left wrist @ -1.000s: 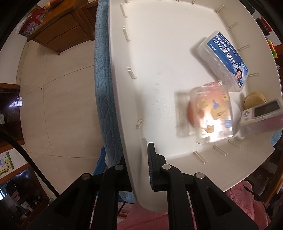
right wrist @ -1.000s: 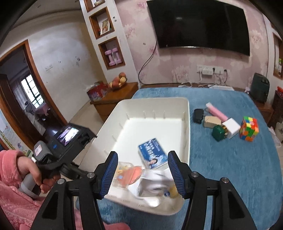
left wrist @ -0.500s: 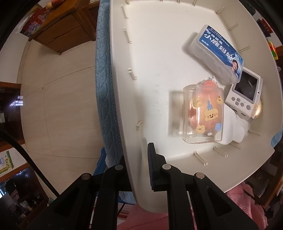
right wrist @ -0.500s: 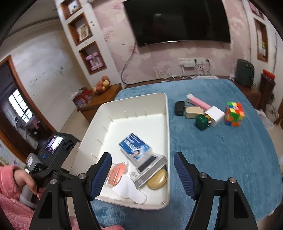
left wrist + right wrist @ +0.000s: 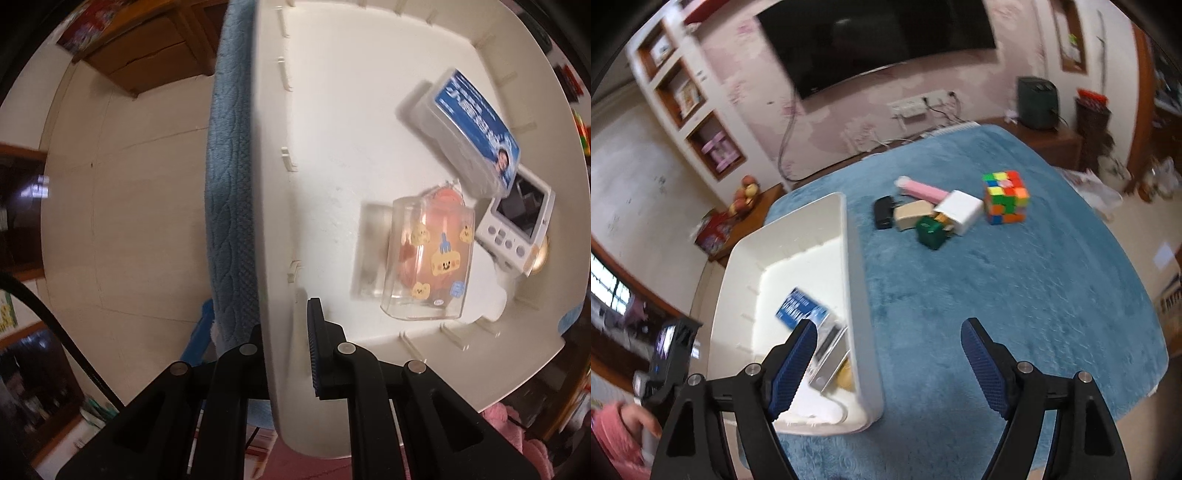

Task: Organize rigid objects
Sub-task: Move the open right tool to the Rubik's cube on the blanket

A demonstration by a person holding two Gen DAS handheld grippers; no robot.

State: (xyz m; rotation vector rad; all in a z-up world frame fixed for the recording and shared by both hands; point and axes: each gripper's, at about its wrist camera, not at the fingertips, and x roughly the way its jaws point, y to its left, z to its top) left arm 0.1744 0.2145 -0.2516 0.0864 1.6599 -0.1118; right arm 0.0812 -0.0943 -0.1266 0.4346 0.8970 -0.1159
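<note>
The white bin (image 5: 369, 110) filled the centre and right of the left wrist view, and its near wall ran down to the bottom centre, where the left gripper (image 5: 284, 332) was clamped on it, one finger inside the wall and one outside. Inside the bin, at right of frame, lay a blue-labelled box (image 5: 476, 122), a clear case with yellow stickers (image 5: 428, 258) just below it, and a white device with a screen (image 5: 517, 221) beside both, touching or overlapping them. The left gripper pointed steeply down at the bin. In the right wrist view the bin (image 5: 853, 258) lay at lower left on the blue cloth (image 5: 1015, 295); the right gripper (image 5: 886, 354) hung at bottom centre over the bin's right wall, its jaws opening with nothing between the pads. A colour cube (image 5: 1006, 197), a white block (image 5: 960, 210), a green block (image 5: 931, 230), a tan block (image 5: 910, 216), a black item (image 5: 882, 212) and a pink stick (image 5: 923, 190) lay clustered upper centre, well apart from it. A hand in a pink sleeve (image 5: 635, 421) held the left tool at lower left.
</note>
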